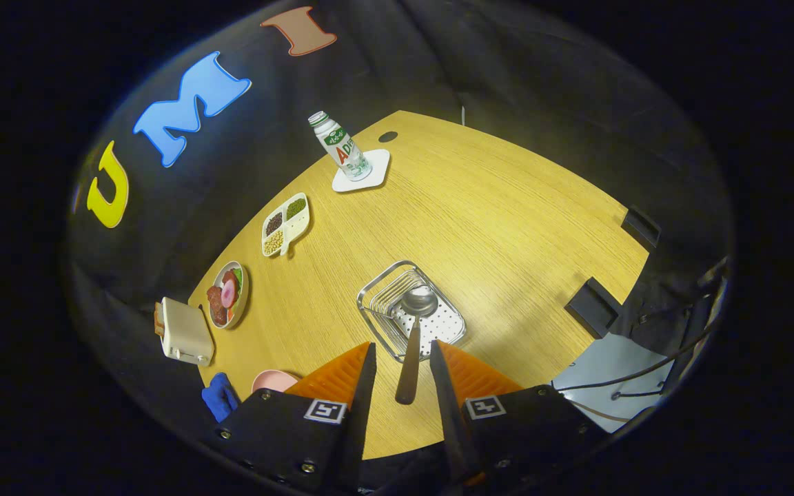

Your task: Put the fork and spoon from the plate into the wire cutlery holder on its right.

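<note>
Gripper view, spoon (413, 331) between parted tongs (402, 353), over holder (411, 310)

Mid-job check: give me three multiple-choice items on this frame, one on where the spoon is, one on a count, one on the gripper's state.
1. Where is the spoon's bowl?
A. over the wire cutlery holder
B. on the coaster
C. on the toaster

2. How many compartments of the divided dish hold food?
A. one
B. three
C. five

3. What are the gripper's fingers doing?
A. pressing on the bottle
B. standing apart, with the spoon's handle between them
C. closed together on nothing

Answers:
1 A, the bowl sits above the holder's wires, just ahead of the fingers.
2 B, dark, green and pale fillings show.
3 B, a gap shows on each side of the handle.
</note>
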Demonstrator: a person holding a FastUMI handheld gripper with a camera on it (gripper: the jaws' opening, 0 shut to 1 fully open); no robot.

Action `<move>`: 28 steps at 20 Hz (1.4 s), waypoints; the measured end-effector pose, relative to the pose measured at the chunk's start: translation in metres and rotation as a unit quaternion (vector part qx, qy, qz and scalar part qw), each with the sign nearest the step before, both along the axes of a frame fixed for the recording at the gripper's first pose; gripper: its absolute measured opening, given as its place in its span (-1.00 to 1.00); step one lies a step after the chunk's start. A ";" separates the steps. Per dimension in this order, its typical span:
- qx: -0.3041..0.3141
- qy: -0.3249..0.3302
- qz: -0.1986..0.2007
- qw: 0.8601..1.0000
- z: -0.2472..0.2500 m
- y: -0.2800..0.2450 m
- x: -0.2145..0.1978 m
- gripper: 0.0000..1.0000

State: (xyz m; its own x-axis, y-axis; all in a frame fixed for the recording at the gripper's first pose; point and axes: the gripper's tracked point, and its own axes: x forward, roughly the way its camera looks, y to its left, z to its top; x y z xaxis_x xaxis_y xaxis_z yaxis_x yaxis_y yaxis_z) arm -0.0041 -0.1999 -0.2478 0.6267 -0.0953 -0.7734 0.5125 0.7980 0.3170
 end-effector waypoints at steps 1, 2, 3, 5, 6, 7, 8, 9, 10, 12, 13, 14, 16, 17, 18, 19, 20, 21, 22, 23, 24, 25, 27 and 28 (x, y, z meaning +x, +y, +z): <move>-0.003 -0.002 0.003 1.000 0.002 0.002 0.000 -0.03; -0.006 -0.003 0.007 1.000 0.005 0.003 0.000 -0.03; -0.009 -0.005 0.011 1.000 0.005 0.006 0.000 -0.03; -0.015 -0.009 0.020 1.000 0.009 0.012 0.004 -0.03; -0.019 -0.011 0.026 0.999 0.011 0.015 0.006 -0.03; -0.023 -0.014 0.032 0.999 0.013 0.018 0.006 -0.03; -0.027 -0.016 0.038 0.999 0.015 0.022 0.007 -0.03; -0.032 -0.019 0.046 0.998 0.017 0.028 0.009 -0.03; -0.040 -0.021 0.057 0.997 0.019 0.034 0.011 -0.03; -0.064 -0.025 0.087 0.994 0.021 0.047 0.014 -0.03; -0.074 -0.025 0.103 0.992 0.021 0.056 0.014 -0.03; -0.079 -0.027 0.118 0.989 0.023 0.065 0.017 -0.03; -0.079 -0.027 0.145 0.986 0.020 0.088 0.020 -0.03; -0.078 -0.024 0.157 0.984 0.015 0.100 0.020 -0.03; -0.083 -0.021 0.170 0.982 0.012 0.109 0.021 -0.03; -0.088 -0.018 0.182 0.979 0.008 0.118 0.021 -0.03; -0.090 -0.015 0.195 0.977 0.006 0.127 0.022 -0.03; -0.089 -0.013 0.208 0.974 0.001 0.139 0.022 -0.03; -0.088 -0.009 0.220 0.972 -0.002 0.150 0.023 -0.03; -0.087 -0.005 0.231 0.969 -0.007 0.160 0.023 -0.03; -0.084 -0.001 0.242 0.967 -0.012 0.170 0.023 -0.03; -0.083 0.003 0.253 0.964 -0.016 0.181 0.023 -0.03; -0.080 0.012 0.274 0.958 -0.025 0.200 0.021 -0.03; -0.078 0.016 0.285 0.955 -0.029 0.209 0.020 -0.03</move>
State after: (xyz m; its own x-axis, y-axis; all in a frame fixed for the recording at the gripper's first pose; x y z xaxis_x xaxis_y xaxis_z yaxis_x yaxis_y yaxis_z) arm 0.0160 0.0092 -0.2765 0.5871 0.1376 -0.7977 -0.0115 0.9868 0.1617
